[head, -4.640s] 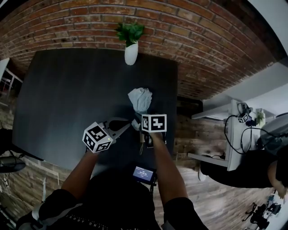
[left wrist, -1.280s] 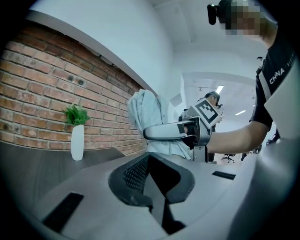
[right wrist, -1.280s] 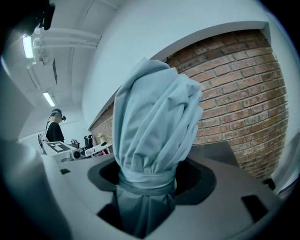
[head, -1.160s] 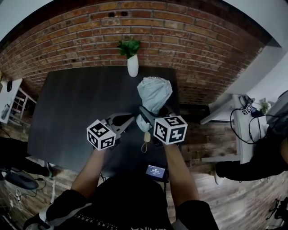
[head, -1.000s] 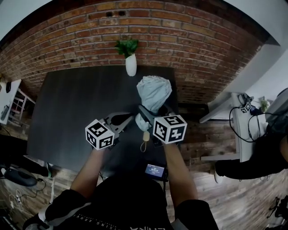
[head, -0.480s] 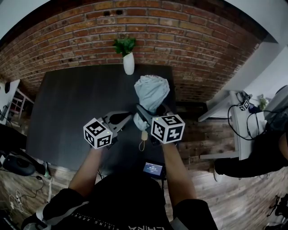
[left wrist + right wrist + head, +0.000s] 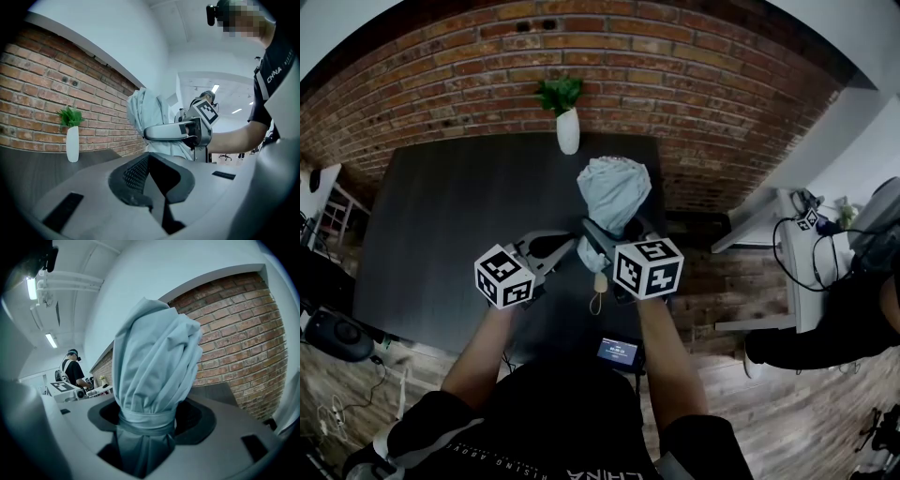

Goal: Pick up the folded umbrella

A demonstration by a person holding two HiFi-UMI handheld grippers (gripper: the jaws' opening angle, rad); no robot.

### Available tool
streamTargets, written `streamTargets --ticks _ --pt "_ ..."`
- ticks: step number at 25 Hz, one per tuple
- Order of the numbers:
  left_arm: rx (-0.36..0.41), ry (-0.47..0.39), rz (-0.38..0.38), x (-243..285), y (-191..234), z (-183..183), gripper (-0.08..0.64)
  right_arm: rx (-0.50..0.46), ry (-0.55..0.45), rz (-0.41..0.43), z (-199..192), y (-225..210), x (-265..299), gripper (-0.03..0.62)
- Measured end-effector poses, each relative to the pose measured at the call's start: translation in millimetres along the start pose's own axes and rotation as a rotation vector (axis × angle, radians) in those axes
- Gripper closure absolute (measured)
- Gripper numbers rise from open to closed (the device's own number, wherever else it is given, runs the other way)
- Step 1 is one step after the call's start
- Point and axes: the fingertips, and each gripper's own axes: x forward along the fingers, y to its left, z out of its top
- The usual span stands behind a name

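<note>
Starting nearest the wearer: how does the left gripper stand?

Jaws drawn together, nothing between them. It hovers over the near part of the dark table, just left of the right gripper.

And the right one?

Clamped on the folded umbrella. Its own view shows both jaws pressing the pale grey-blue fabric just below the tie band. The bundled canopy stands upright above them.

Where is the umbrella relative to the table?

Held up in the air over the table's right side, and not touching it as far as the left gripper view shows. In the head view a short end shows below the jaws, and a wrist strap hangs from it.

Anything further out?

A white vase with a green plant stands at the table's far edge, well apart from the umbrella. Behind it is a brick wall. In the right gripper view a person in dark clothing stands in the far background, too small to report further.
</note>
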Motion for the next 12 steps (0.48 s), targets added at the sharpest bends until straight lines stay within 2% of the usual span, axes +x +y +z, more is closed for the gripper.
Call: streamTargets --ticks 12 --pt "0.000 0.007 0.001 0.4 0.5 -2.8 0.558 -0.008 0.007 -0.002 -1.1 -0.7 0.3 0.272"
